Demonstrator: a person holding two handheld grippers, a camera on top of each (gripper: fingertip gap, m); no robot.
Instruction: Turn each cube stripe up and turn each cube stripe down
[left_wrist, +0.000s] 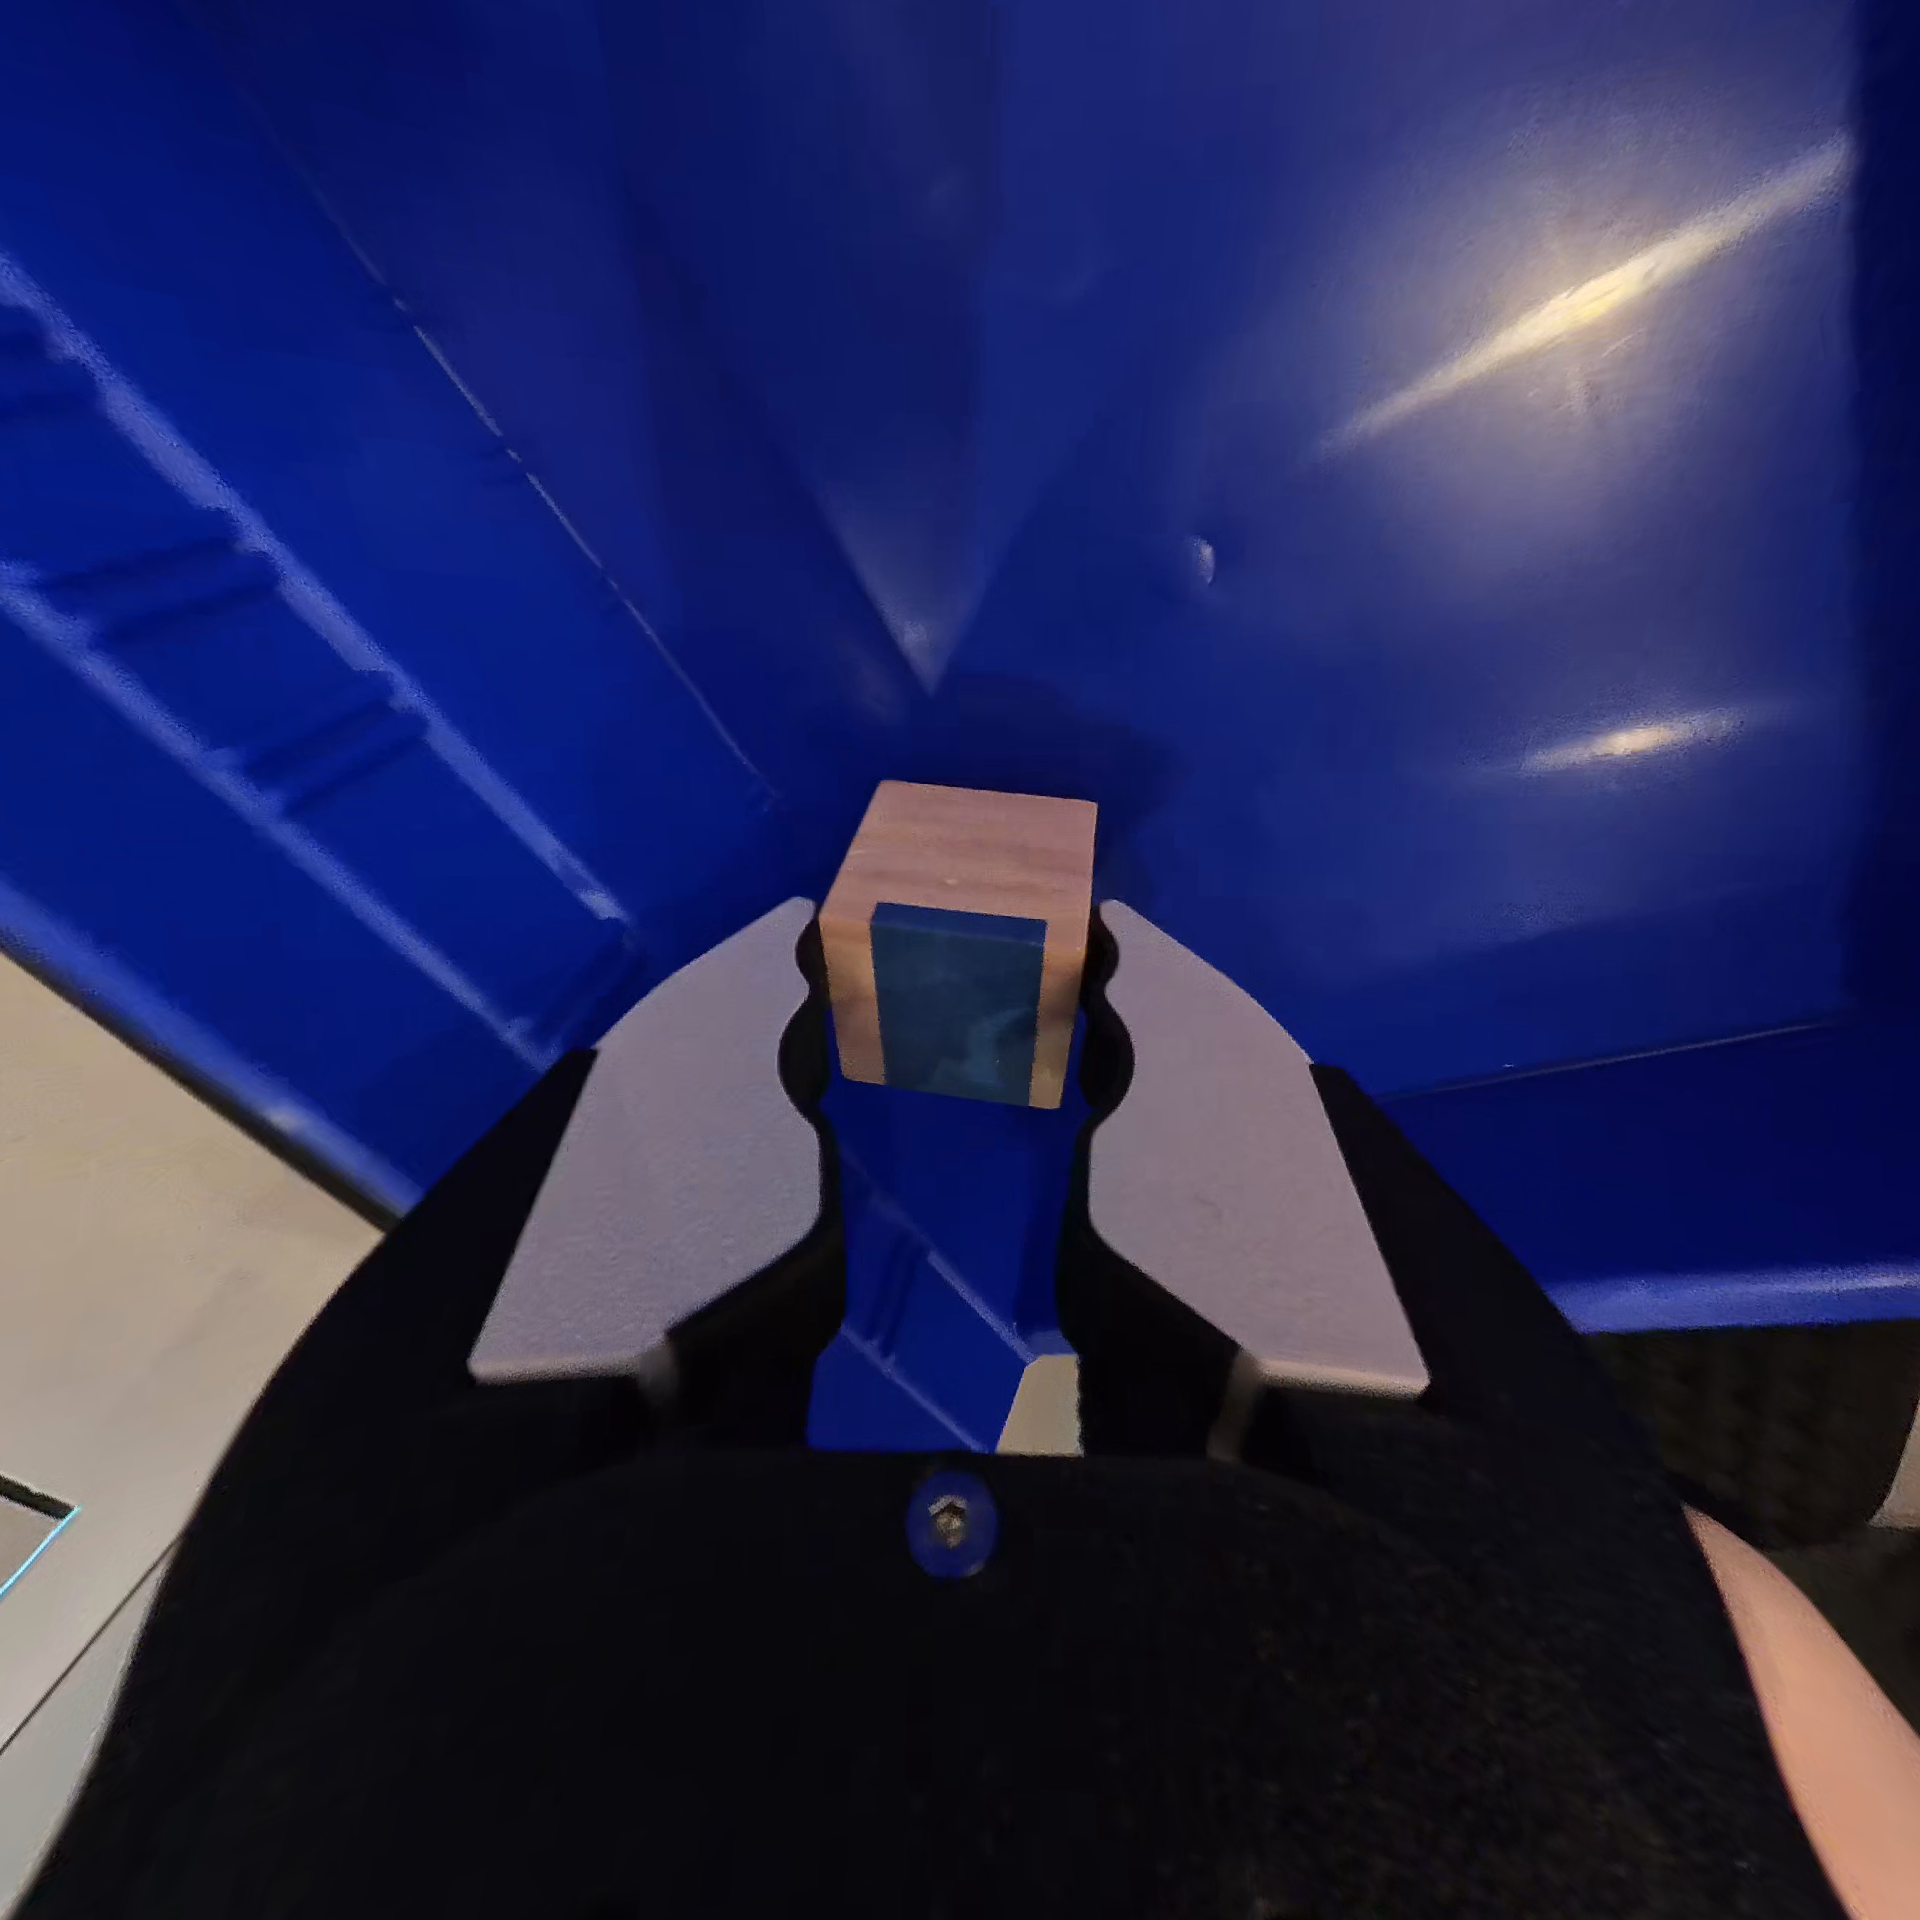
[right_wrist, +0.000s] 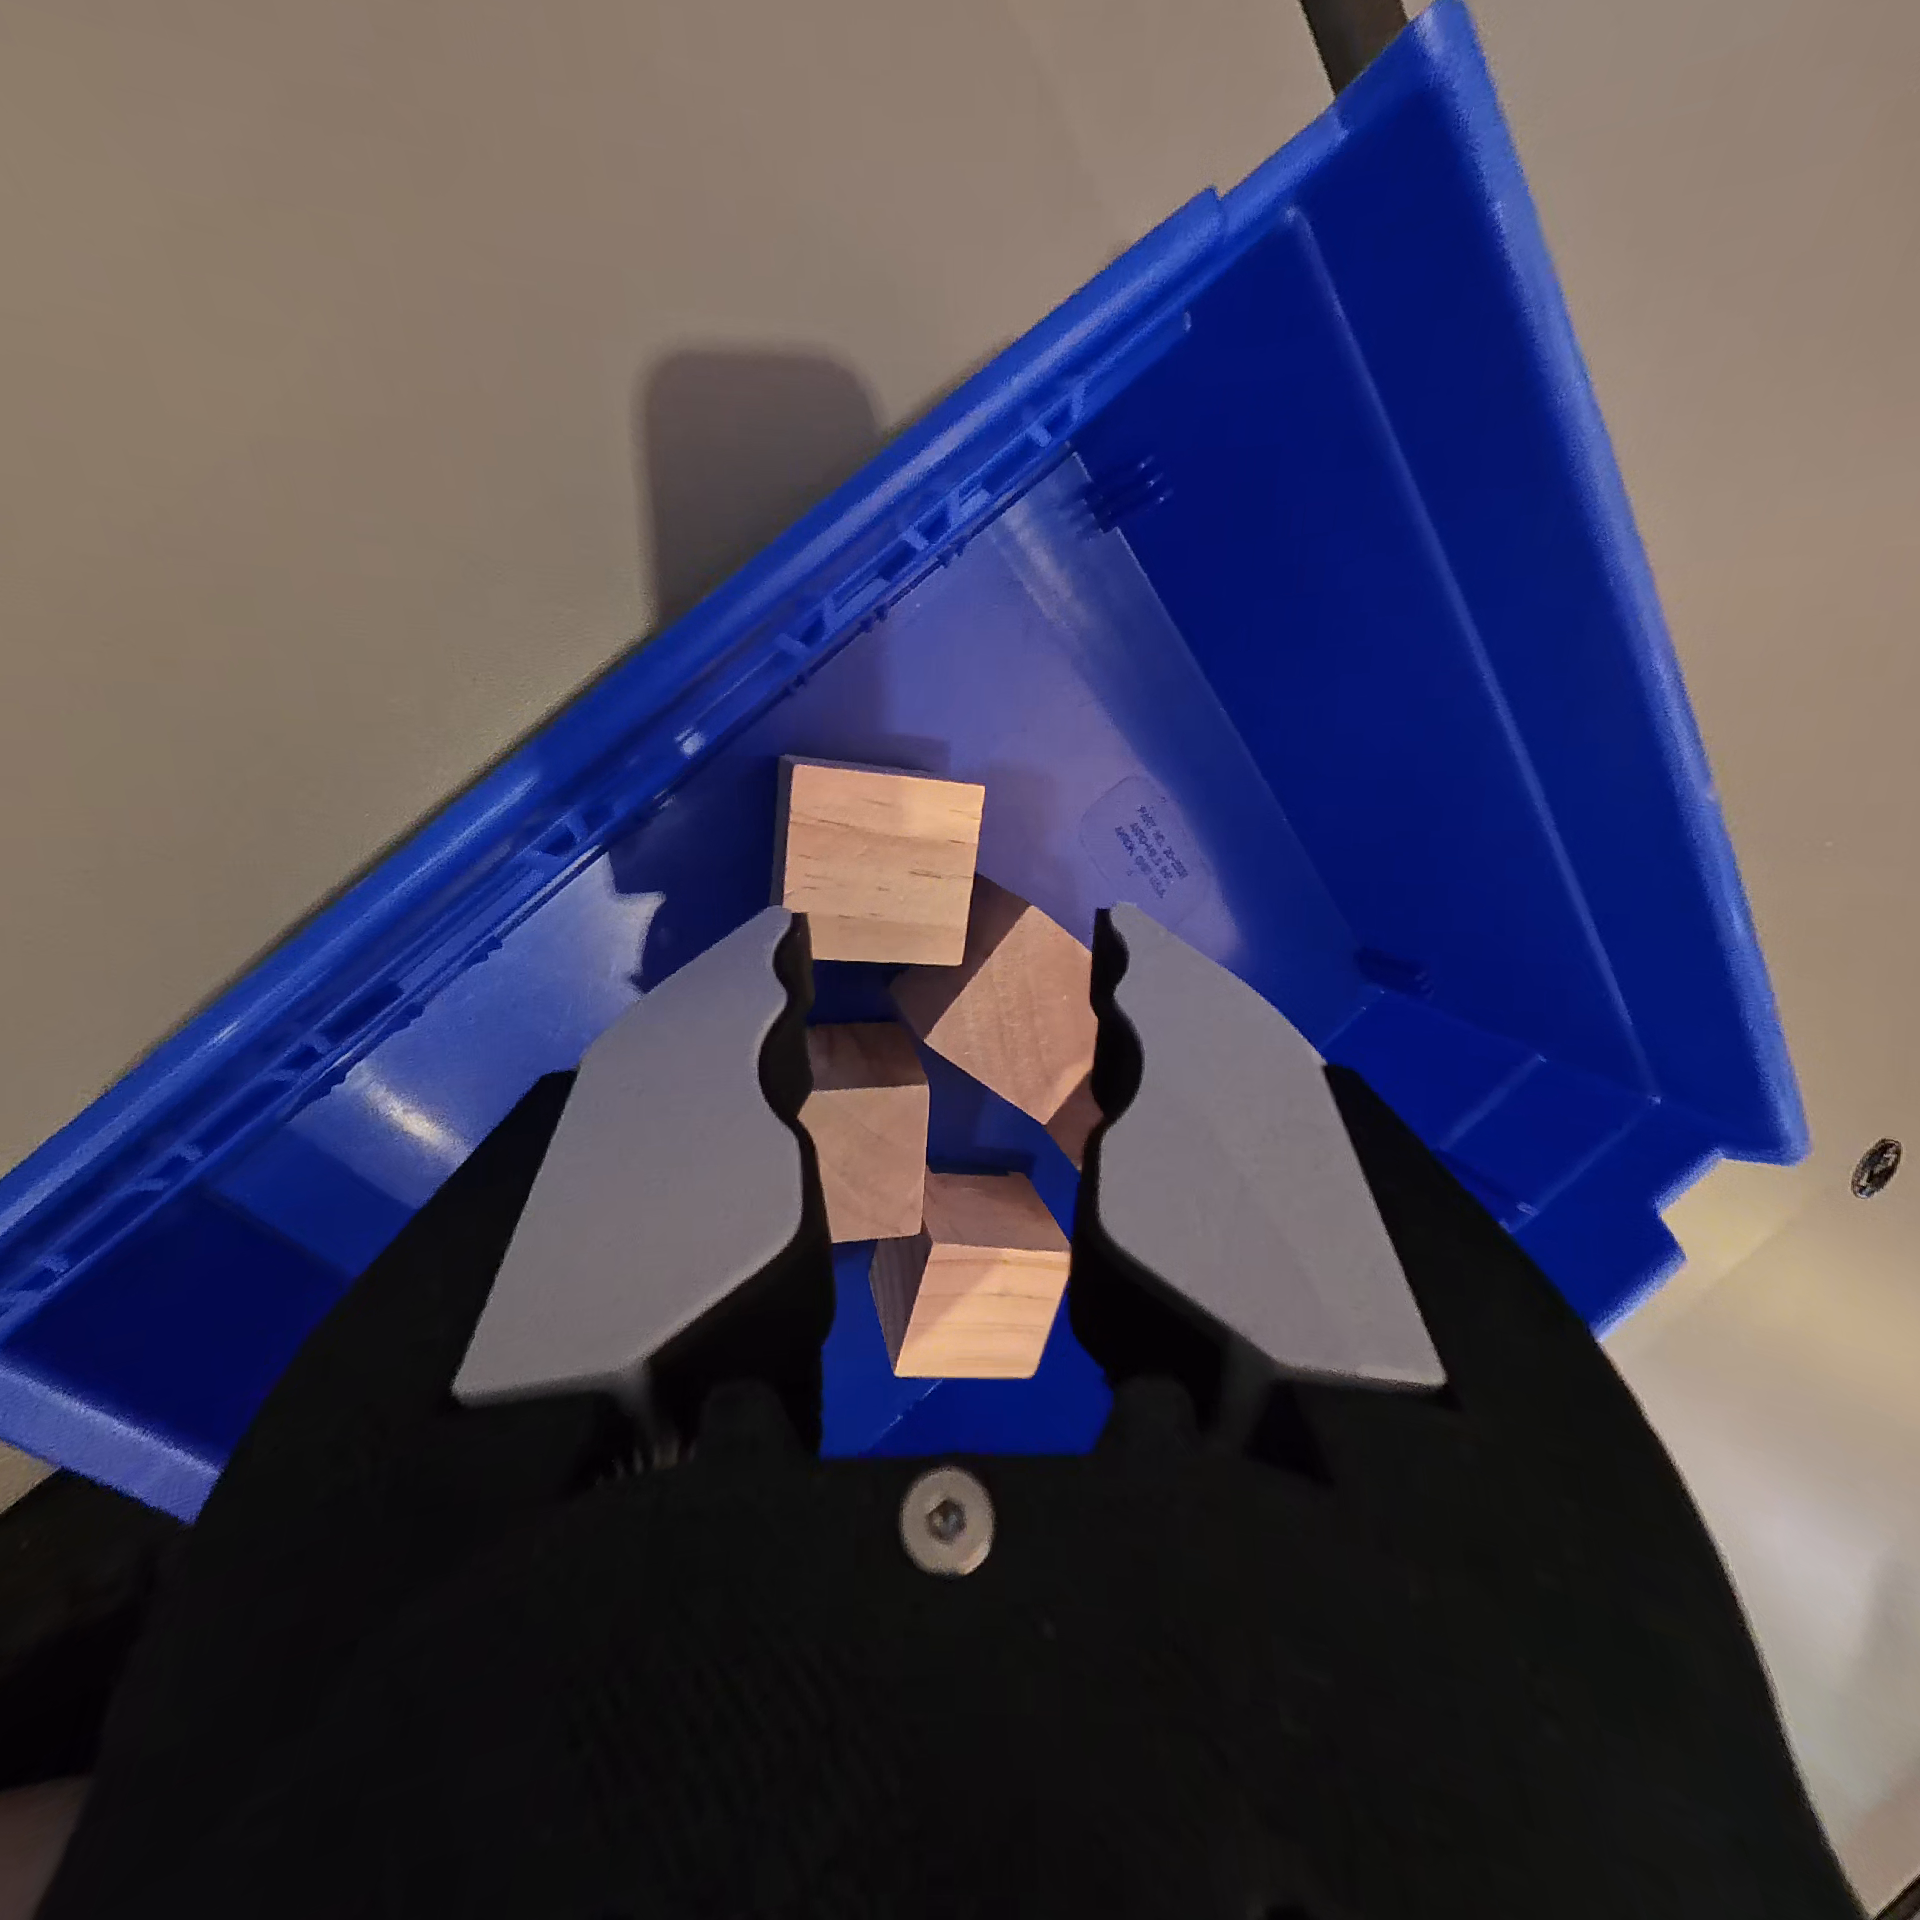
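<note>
- In the left wrist view, the left claw (left_wrist: 954, 940) is clamped on a wooden cube (left_wrist: 961, 914); its two grey fingers (left_wrist: 717, 1091) press the cube's left and right sides.
- That cube's blue stripe (left_wrist: 956, 1013) is on the face turned toward the camera, running from the top edge of that face to the bottom; the plain wood face above it looks toward 12 o'clock.
- Around and behind the held cube is the inside of a blue plastic bin (left_wrist: 1351, 520), with glare on its wall at 2 o'clock and a ribbed rim at 9 o'clock.
- A pale worktop (left_wrist: 125, 1195) shows at 8 o'clock of that view.
- In the right wrist view, the right claw (right_wrist: 940, 925) stands apart above the same kind of blue bin (right_wrist: 1351, 623), gripping nothing.
- Four wooden cubes lie on the bin floor: one (right_wrist: 883, 862) at 12 o'clock just past the fingertips, one tilted (right_wrist: 1008, 1018) against the right finger's inner edge, one (right_wrist: 868, 1153) by the left finger, and one (right_wrist: 987, 1299) nearest the camera at 6 o'clock.
- None of these four shows a stripe on its visible faces.
- The bin sits slantwise on the grey worktop (right_wrist: 364, 364).
</note>
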